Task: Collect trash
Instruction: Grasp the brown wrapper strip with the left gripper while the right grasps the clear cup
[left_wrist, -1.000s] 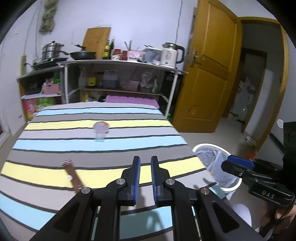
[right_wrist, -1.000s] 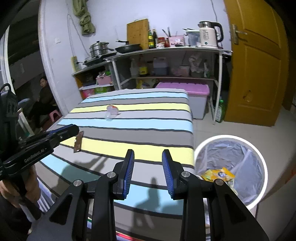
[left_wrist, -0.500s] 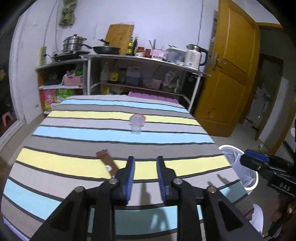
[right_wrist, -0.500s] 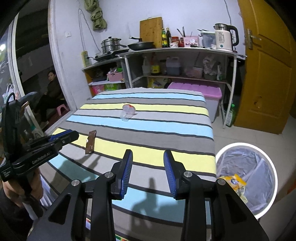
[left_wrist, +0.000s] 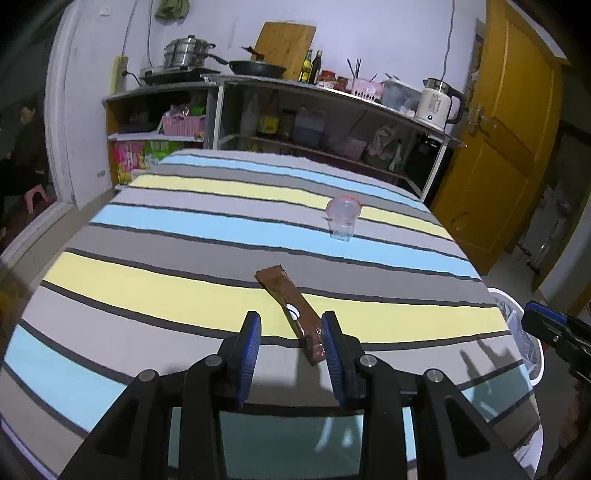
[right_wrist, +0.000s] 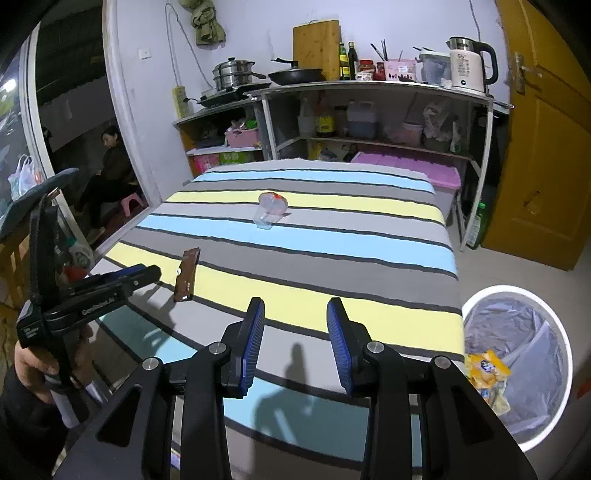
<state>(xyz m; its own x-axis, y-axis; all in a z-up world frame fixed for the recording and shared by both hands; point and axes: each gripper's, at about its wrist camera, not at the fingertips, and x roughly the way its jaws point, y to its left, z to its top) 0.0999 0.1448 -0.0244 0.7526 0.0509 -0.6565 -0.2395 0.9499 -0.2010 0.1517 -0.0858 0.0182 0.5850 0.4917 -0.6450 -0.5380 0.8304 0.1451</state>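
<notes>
trash on the striped cloth: a long, flat brown foil wrapper (left_wrist: 291, 311) with a small white round mark near its middle, lying diagonally across a yellow stripe and a grey one, its near end between the blue-padded fingers of the left gripper (left_wrist: 291, 334). the wrapper sits closer to the right-hand pad; whether it touches that pad cannot be told. the left gripper's jaws stand apart, gripping nothing. from the right wrist view the same wrapper (right_wrist: 187, 274) lies just ahead of the left gripper's tip (right_wrist: 142, 274).

farther back, on the border of a blue and a grey stripe, a small clear plastic cup (left_wrist: 342, 216) with a reddish rim lies tipped on its side, well apart from the wrapper.

the right gripper (right_wrist: 295, 336) hovers over the near edge of the table, jaws spread wide and empty, fingers (right_wrist: 255, 334) pointing at open cloth.

the table with blue, yellow and grey striped cloth (right_wrist: 332, 266) has bare cloth all round both items. beside its right near corner, on the floor, stands a round white bin with a grey plastic liner (right_wrist: 517, 354), holding a yellow snack packet (right_wrist: 485, 369). the bin's rim also shows at the table's right edge in the left wrist view (left_wrist: 532, 347). beyond the far edge stands a metal kitchen shelf (right_wrist: 369, 110).
</notes>
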